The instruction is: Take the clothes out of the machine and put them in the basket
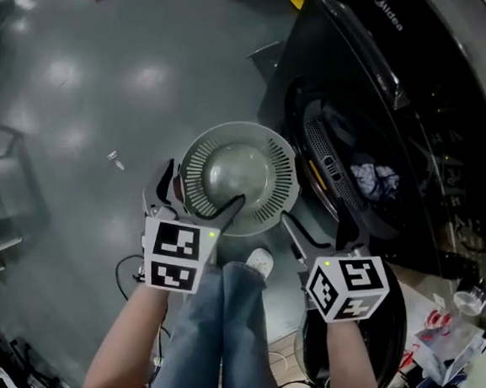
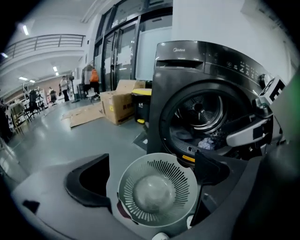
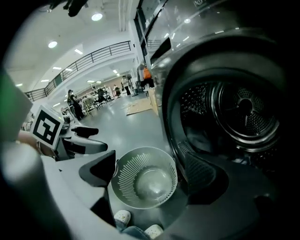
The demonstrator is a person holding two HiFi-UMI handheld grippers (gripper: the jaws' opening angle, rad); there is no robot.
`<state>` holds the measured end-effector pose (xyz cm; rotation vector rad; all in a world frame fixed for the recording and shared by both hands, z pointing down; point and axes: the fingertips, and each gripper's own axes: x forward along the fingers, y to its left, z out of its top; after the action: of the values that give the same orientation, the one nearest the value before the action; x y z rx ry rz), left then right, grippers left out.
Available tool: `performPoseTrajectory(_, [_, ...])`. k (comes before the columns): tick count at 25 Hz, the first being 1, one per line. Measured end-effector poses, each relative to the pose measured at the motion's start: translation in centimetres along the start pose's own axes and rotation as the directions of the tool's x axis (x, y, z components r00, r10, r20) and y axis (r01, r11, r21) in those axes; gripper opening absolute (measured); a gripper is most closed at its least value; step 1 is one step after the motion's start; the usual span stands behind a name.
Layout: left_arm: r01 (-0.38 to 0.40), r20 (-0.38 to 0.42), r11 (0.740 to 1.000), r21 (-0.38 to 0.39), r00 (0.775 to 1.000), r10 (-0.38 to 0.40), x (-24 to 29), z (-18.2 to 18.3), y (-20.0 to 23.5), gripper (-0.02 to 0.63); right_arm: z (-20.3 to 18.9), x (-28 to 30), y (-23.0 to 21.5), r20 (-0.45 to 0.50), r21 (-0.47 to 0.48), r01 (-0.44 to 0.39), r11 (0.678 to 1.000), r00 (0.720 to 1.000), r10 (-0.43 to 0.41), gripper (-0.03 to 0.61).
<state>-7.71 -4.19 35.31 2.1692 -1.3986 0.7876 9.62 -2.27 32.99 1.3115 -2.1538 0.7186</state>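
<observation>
A pale grey slotted basket [image 1: 240, 176] stands empty on the floor just in front of the dark front-loading washing machine [image 1: 387, 92]. The machine's drum mouth is open, and a bundle of blue-and-white clothes [image 1: 375, 179] lies inside at the bottom. My left gripper [image 1: 199, 195] hangs open over the basket's near rim with nothing between its fingers. My right gripper [image 1: 316, 225] is open and empty, between the basket and the drum mouth. In the left gripper view the basket [image 2: 157, 190] lies between the jaws and the clothes [image 2: 208, 142] show in the drum. The right gripper view shows the basket [image 3: 145, 178] and the drum [image 3: 239, 112].
The person's jeans-clad legs [image 1: 222, 331] and white shoes [image 3: 123, 217] are just behind the basket. Cables [image 1: 130, 272] trail on the grey floor at the left. Cardboard boxes [image 2: 119, 105] and flattened cardboard [image 2: 86, 116] lie beyond the machine. People stand far off in the hall.
</observation>
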Motion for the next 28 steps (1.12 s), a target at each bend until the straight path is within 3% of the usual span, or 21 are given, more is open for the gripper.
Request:
performPoseTrajectory(3, [0.034,-0.032,0.999,-0.014,0.999,-0.034,1.9,-2.6,-0.3,0.568,-1.4,1.9,-0.2,0.031,0.057,-0.006,0.998,1.0,0.004,0.463])
performPoseTrajectory(9, [0.067,-0.069,0.997,-0.035,0.995,-0.069,5.5,-5.5,-0.3,0.568,-5.1,5.7,-1.4,-0.025,0.156,0.051,0.986,0.999,-0.048,0.462])
performPoseTrajectory(17, [0.133,-0.11,0.991,-0.028,0.985,-0.135,10.0,-6.6,-2.9,0.568,-7.0,6.9,-4.6,-0.038,0.151,0.157,0.976,0.987,-0.153,0.462])
performPoseTrajectory(22, [0.18,-0.127,0.984,0.011,0.976,-0.177,11.6,-7.1,-5.4,0.568,-7.6,6.8,-7.5,-0.057,0.104,0.285,0.953,0.958,-0.28,0.462])
performPoseTrajectory(28, [0.173,-0.11,0.984,0.04,0.98,-0.168,12.6,-6.5,-5.1,0.568,-7.5,7.2,-11.2,-0.066,0.049,0.421,0.906,0.906,-0.418,0.451])
